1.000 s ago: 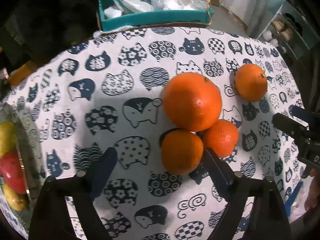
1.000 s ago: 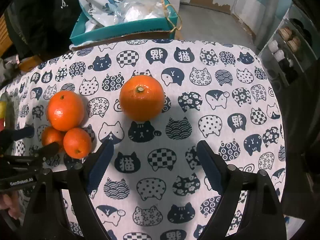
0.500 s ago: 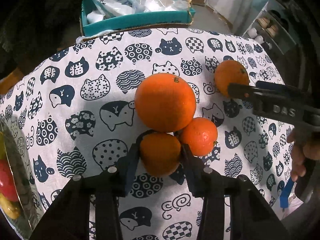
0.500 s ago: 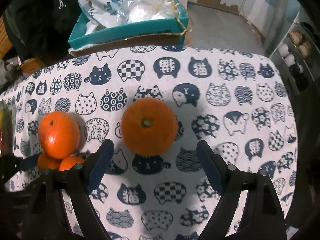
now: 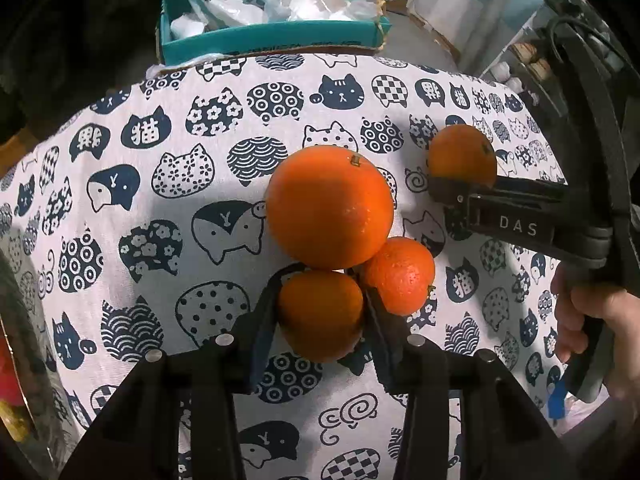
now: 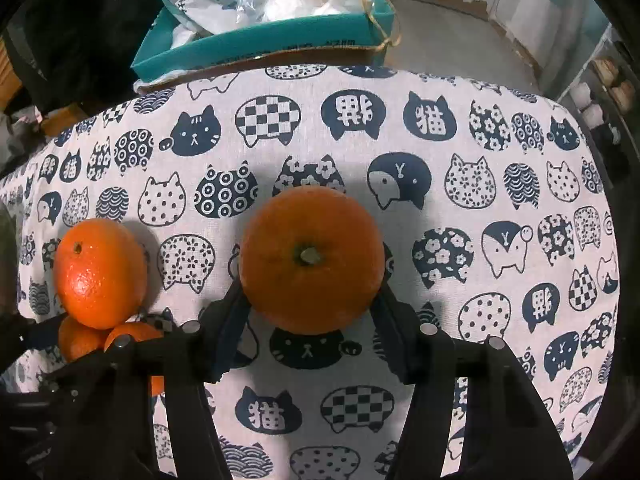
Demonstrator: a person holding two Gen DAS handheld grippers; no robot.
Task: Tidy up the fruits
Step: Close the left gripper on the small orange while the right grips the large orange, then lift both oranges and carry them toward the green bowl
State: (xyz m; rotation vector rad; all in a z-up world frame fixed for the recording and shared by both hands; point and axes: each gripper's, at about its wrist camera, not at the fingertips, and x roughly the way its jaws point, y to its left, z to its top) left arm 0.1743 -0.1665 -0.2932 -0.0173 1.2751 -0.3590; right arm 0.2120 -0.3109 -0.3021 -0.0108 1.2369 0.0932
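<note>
Several oranges lie on a cat-print tablecloth [image 5: 160,208]. My left gripper [image 5: 320,312] is shut on a small mandarin [image 5: 320,316], pads on both its sides. A large orange [image 5: 330,206] touches this mandarin from behind, and a second small mandarin [image 5: 398,276] lies against its right. Further right sits a separate orange [image 5: 460,154]. My right gripper [image 6: 310,294] straddles that orange [image 6: 310,258]; its jaws are closing and the fingers [image 6: 228,312] meet the fruit's sides. A hand [image 5: 592,320] holds the right gripper's handle. The large orange [image 6: 100,272] shows left in the right wrist view.
A teal box [image 5: 272,42] stuffed with plastic bags stands beyond the table's far edge. A container with red and yellow fruit [image 5: 10,360] shows at the left border. Shelves [image 5: 524,56] stand past the table's right side.
My left gripper's jaws came together on the small mandarin. My right gripper came down over the separate orange, and its jaws narrowed from wide apart to the fruit's sides.
</note>
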